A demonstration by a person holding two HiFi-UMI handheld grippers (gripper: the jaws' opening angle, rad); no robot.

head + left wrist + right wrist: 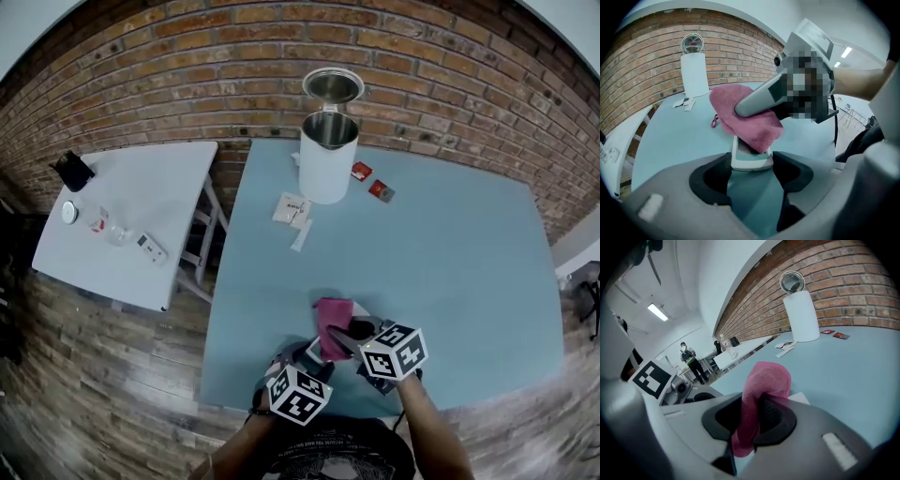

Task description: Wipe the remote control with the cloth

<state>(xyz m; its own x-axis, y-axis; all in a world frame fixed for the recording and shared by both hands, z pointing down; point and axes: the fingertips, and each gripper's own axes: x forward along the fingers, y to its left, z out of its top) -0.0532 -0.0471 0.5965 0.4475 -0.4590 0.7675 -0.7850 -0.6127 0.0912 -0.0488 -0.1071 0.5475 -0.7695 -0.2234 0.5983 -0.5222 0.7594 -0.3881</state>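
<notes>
The white remote control [751, 158] lies flat near the front edge of the blue table [450, 272], and my left gripper [751, 172] is shut on its near end. A pink cloth [745, 117] is draped over the far part of the remote. My right gripper [757, 416] is shut on a fold of that cloth [764, 380] and presses it down on the remote from the right. In the head view the cloth [332, 323] shows just ahead of both grippers, left [305, 367] and right [361, 336]. Most of the remote's face is hidden under the cloth.
A white kettle [328, 155] with its lid open stands at the table's far edge, with red packets [361, 171] and white sachets [292, 208] near it. A white side table [131, 225] with small items stands to the left. A brick wall runs behind.
</notes>
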